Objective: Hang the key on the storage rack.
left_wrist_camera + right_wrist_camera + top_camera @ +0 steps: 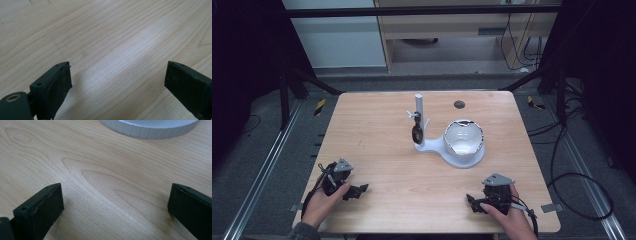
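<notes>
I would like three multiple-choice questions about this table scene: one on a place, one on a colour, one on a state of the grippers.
1. Where does the bowl sit?
A. on the round base of the white stand
B. on the floor
C. between the left gripper's jaws

2. What colour is the bowl inside?
A. red
B. white
C. green

3. How do the jaws of the left gripper and right gripper stand?
A. both shut
B. both open and empty
C. both clamped on the bowl

Answers: 1 A, the high view shows it in the stand's base; 2 B, its inside is pale white; 3 B, bare table shows between each pair.
</notes>
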